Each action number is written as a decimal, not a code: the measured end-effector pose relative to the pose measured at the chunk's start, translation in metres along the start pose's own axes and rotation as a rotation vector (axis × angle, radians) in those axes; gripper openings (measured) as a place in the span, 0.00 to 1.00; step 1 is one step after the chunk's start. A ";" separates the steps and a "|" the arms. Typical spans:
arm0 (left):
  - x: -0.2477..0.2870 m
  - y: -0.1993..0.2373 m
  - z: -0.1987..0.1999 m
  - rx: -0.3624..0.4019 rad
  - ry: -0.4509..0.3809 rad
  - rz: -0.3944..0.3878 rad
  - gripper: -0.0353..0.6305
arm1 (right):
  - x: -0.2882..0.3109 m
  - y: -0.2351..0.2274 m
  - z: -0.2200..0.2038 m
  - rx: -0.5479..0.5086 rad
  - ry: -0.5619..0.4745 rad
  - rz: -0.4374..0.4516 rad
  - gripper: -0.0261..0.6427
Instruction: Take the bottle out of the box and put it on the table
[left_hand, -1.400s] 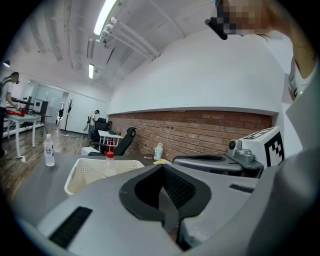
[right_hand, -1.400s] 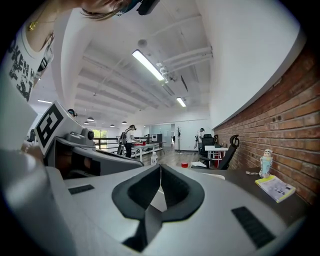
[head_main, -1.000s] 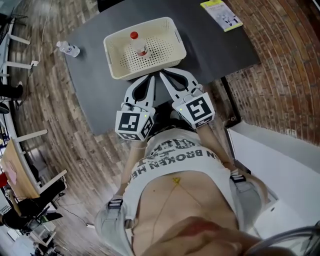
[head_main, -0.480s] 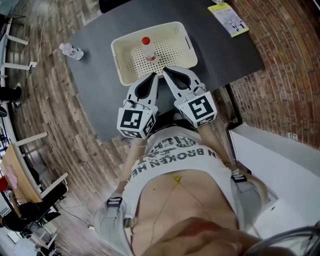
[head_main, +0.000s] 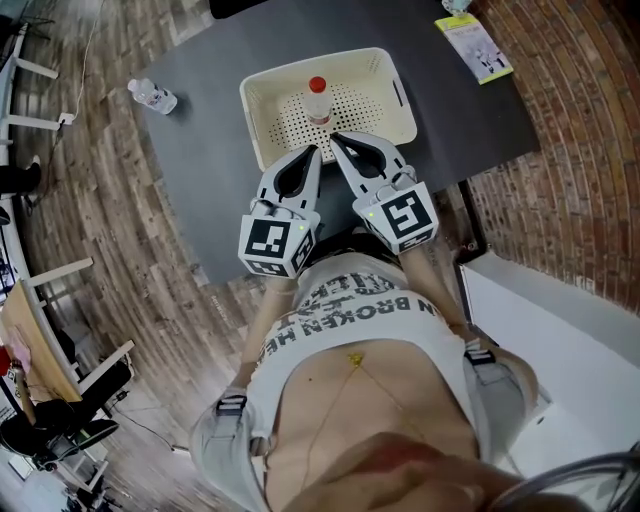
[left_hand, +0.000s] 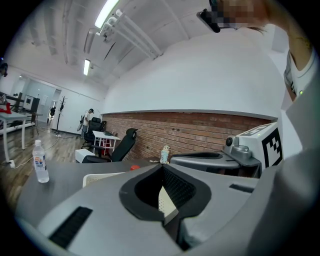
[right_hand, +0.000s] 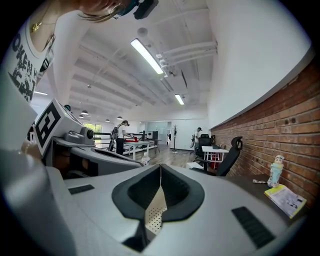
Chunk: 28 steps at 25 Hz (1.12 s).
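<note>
A clear bottle with a red cap (head_main: 318, 99) stands upright in a cream perforated box (head_main: 398, 128) on the dark table (head_main: 210, 150). My left gripper (head_main: 313, 152) and right gripper (head_main: 335, 140) are side by side, tips at the box's near rim, just short of the bottle. Both are shut with nothing between the jaws. In the left gripper view the red cap (left_hand: 135, 167) peeks over the shut jaws, with the box's rim (left_hand: 100, 177) beside it. The right gripper view shows only perforated box wall (right_hand: 152, 212) through the jaw gap.
A second clear bottle (head_main: 152, 95) stands near the table's left edge, also seen in the left gripper view (left_hand: 41, 161). A yellow-edged booklet (head_main: 478, 45) lies at the table's far right corner. Wooden floor surrounds the table, with a brick wall on the right.
Both grippers have moved forward together, from short of the box to its near rim. They stay shut, and the bottle has not moved in the box.
</note>
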<state>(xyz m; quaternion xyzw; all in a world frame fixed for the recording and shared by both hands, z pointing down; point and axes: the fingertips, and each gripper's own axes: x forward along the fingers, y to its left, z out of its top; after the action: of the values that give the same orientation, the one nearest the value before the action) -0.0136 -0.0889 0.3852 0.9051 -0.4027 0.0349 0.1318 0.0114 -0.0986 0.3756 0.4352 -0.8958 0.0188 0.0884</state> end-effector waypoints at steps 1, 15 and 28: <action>0.000 0.009 0.001 -0.002 0.000 0.002 0.06 | 0.008 0.000 0.000 -0.001 0.004 -0.001 0.05; 0.012 0.049 0.003 -0.016 -0.005 0.060 0.06 | 0.045 -0.025 -0.013 -0.003 0.035 0.019 0.05; 0.042 0.027 0.017 -0.021 -0.026 0.228 0.06 | 0.032 -0.066 0.005 -0.022 -0.003 0.164 0.05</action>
<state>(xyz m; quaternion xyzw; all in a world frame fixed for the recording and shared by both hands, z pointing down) -0.0060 -0.1406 0.3810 0.8524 -0.5050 0.0338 0.1312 0.0428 -0.1646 0.3731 0.3594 -0.9287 0.0154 0.0898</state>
